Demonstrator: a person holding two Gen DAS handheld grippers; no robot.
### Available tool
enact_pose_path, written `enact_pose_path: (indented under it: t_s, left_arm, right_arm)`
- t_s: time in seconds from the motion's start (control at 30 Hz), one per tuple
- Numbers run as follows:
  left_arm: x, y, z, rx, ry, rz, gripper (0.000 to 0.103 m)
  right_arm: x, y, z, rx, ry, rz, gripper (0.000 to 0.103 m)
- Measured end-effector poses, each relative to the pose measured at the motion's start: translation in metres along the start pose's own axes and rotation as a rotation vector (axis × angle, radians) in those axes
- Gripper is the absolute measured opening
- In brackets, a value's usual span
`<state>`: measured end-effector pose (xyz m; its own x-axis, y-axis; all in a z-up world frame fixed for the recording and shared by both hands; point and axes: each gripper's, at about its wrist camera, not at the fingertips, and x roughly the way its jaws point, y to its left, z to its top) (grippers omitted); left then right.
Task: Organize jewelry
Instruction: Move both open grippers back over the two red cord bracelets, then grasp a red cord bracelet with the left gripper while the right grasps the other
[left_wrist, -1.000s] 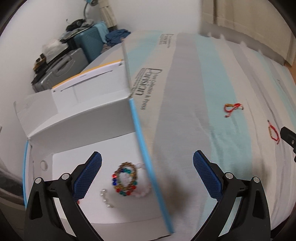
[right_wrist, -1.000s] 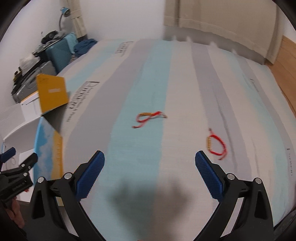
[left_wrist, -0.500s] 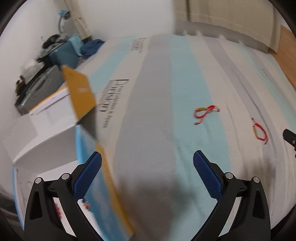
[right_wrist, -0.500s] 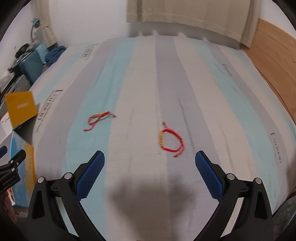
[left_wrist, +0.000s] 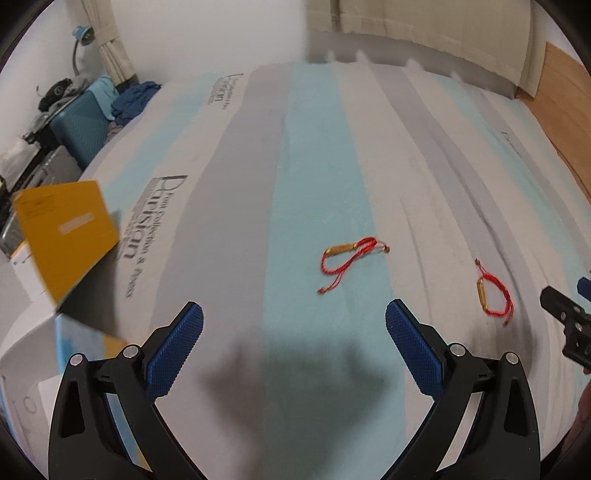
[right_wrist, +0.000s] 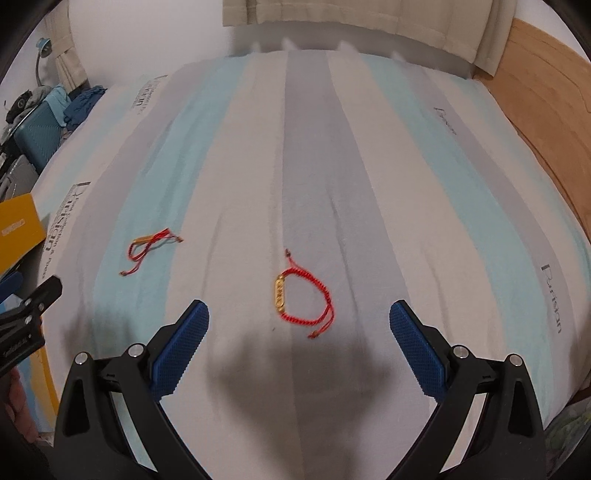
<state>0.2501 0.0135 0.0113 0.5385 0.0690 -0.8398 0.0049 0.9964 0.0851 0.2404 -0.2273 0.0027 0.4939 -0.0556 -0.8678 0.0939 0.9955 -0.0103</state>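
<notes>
Both claws were held wide, empty. Right gripper (right_wrist: 299, 325) was best lowered over the red bracelet (right_wrist: 304, 295), pinching cord beside the gold bar, probably engraved.

box (left_wrist: 66, 236) cut off at left edge, bracelet plate (right_wrist: 279, 295) lettering unreadable

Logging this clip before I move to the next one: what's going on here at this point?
A person holds a gripper in each hand above a striped bed cover. Both are open and empty. The right gripper faces a looped red cord bracelet with a gold bar; the left gripper faces a second, tangled red bracelet. Both bracelets lie untouched. A box with a yellow flap sits at the left.
</notes>
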Motion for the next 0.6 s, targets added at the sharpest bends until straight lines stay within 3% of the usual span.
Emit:
enact_pose_path:
  t_s: [0.23,0.6]
  left_arm:
    - [0.045,-0.012,0.028,0.004,0.015,-0.028,0.097]
    - [0.105,-0.011,0.036,-0.024,0.06,-0.01,0.096]
  right_arm:
    - [0.04,-0.017,0.005,0.036,0.057,0.009,0.091]
    - [0.085,-0.033,0.001,0.072,0.129,-0.005,0.079]
